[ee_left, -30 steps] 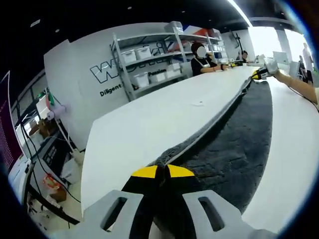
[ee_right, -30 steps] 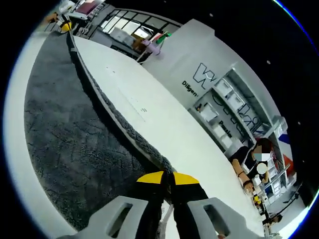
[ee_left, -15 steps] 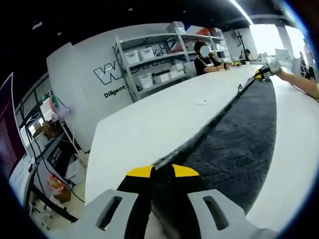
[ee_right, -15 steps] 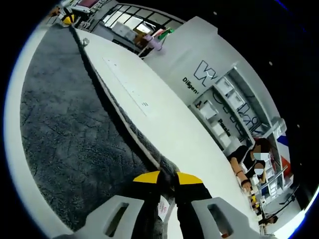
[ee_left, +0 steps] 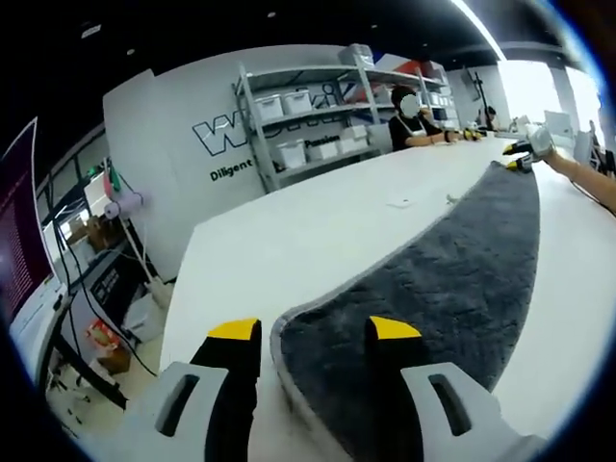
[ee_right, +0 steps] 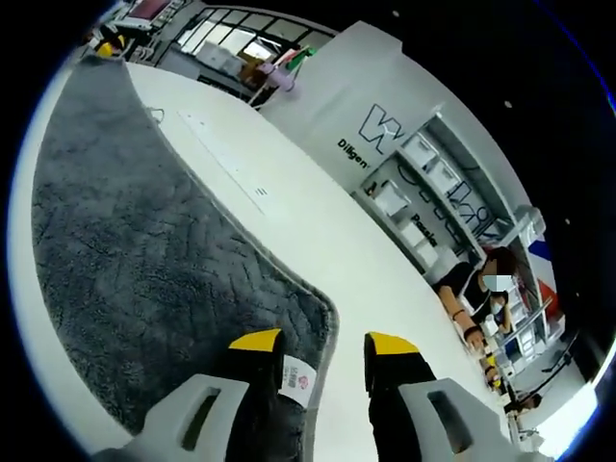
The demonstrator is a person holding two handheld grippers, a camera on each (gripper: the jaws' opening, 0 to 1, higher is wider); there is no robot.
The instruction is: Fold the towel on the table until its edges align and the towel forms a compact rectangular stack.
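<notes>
A dark grey towel (ee_left: 438, 289) lies flat along the white table (ee_left: 298, 241). In the left gripper view my left gripper (ee_left: 315, 332) stands open, its yellow-tipped jaws spread either side of the towel's near corner. Far off along the towel, the right gripper (ee_left: 523, 154) shows small with a hand behind it. In the right gripper view the same towel (ee_right: 135, 260) stretches away. My right gripper (ee_right: 324, 344) is open over its near corner. A white label (ee_right: 295, 375) on that corner sits between the jaws. The left gripper (ee_right: 106, 46) appears tiny at the towel's far end.
A grey wall with white lettering (ee_left: 231, 135) and metal shelves holding bins (ee_left: 308, 125) run behind the table. A person (ee_left: 412, 120) sits at the table's far end. Cables and boxes (ee_left: 96, 318) clutter the floor beyond the table's left edge. A small white item (ee_left: 399, 201) lies on the table.
Both grippers opened and let go of the towel's edge. The lifted, taut edge dropped, and the towel now lies flat on the table.
</notes>
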